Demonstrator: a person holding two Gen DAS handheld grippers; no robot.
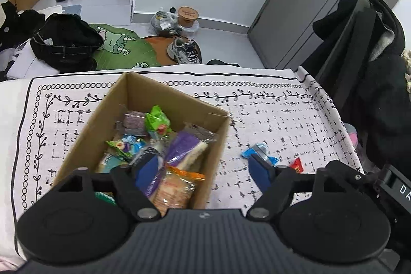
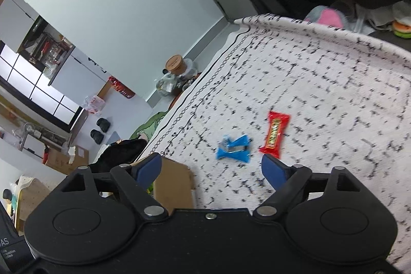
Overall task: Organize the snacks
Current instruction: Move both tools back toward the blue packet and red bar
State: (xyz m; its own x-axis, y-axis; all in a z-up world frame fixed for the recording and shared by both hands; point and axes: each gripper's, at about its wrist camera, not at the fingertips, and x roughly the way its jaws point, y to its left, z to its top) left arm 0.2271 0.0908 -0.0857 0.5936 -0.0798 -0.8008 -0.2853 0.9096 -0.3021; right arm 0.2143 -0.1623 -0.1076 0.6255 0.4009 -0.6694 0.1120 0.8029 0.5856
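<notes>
Left wrist view: the left gripper (image 1: 203, 170) hangs above the near right wall of a cardboard box (image 1: 219, 135) that stands on a counter covered by a white cloth (image 1: 282, 120) printed with black marks and a leaf-and-ring border. Its jaws stand wide apart with nothing clamped; the left finger (image 1: 146, 171) is over the box's contents, the right finger (image 1: 260, 171) over the cloth outside the box. The box is open-topped and holds many snacks, among them a green packet (image 1: 158, 120), a purple packet (image 1: 179, 145) and an orange-topped cracker pack (image 1: 174, 189).

Outside the box, to its right on the cloth, lie a blue wrapper (image 1: 259, 152), just beyond the right finger, and a red bar (image 1: 297, 164), only partly visible behind the gripper body.

Right wrist view: the right gripper (image 2: 212, 168) is held above the cloth (image 2: 321, 94), jaws wide apart and empty. The blue wrapper (image 2: 233, 148) lies just ahead, between the lines of the two fingers, and the red bar (image 2: 274, 136) lies just beside it, ahead of the right finger (image 2: 274, 170); the two snacks are near but apart. A corner of the box (image 2: 174, 186) shows below the left finger (image 2: 150, 168). This view is blurred.
</notes>
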